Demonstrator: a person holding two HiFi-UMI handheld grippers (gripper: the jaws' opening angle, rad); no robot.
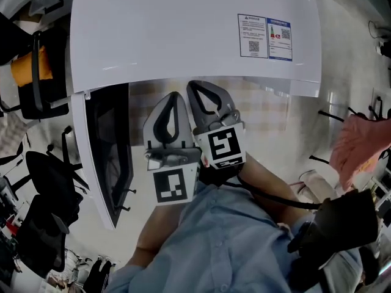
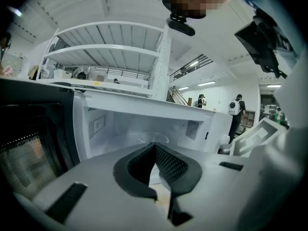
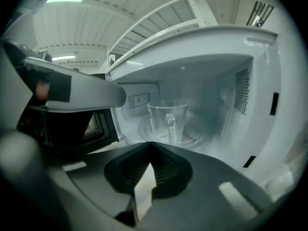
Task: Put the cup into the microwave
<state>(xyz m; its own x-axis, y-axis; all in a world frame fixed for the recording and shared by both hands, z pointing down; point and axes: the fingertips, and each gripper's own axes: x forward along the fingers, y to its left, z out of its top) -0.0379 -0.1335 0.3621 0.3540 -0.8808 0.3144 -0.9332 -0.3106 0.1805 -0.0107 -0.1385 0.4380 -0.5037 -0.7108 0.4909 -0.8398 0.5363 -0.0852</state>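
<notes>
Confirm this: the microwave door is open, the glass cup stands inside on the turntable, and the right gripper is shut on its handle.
Wrong on the grip. The right gripper is shut on nothing: the right gripper view shows the glass cup standing free beyond its jaws, inside on the turntable. The door is open.

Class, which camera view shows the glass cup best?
The right gripper view: the clear cup stands upright on the turntable inside the microwave, handle toward the camera. In the head view the microwave's top hides it. The left gripper view looks into the cavity, but no cup can be made out.
</notes>
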